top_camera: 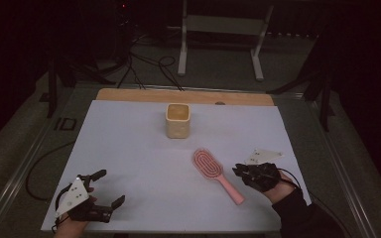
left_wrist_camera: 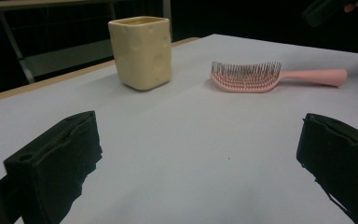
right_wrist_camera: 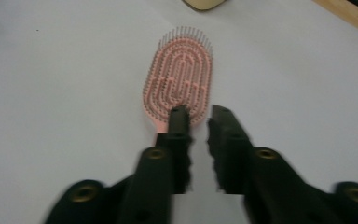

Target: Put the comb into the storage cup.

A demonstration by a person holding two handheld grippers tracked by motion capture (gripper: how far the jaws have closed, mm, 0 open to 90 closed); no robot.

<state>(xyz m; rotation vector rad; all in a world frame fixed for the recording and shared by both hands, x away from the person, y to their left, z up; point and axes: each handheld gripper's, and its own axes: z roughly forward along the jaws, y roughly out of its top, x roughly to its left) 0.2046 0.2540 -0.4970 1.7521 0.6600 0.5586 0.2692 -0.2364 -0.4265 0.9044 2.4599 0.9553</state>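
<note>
A pink hairbrush (top_camera: 213, 171) lies bristles up on the white table sheet (top_camera: 129, 148), handle toward the near right; the left gripper view has the hairbrush (left_wrist_camera: 247, 77) side-on. A cream square cup (top_camera: 178, 120) stands upright at the middle back, also seen as the cup (left_wrist_camera: 141, 46) beyond my left jaws. My right gripper (top_camera: 238, 171) hovers just right of the handle. In its own view the right gripper (right_wrist_camera: 199, 112) hangs over the hairbrush (right_wrist_camera: 179, 81), jaws a narrow gap apart with nothing between them. At the near left corner my left gripper (top_camera: 110, 187) stands wide open and empty.
The sheet leaves a wooden table strip (top_camera: 178, 95) bare along the far edge. A white metal stand (top_camera: 223, 25) and cables (top_camera: 149, 69) lie on the floor behind. A person's dark sleeve (top_camera: 302, 213) enters at the bottom right.
</note>
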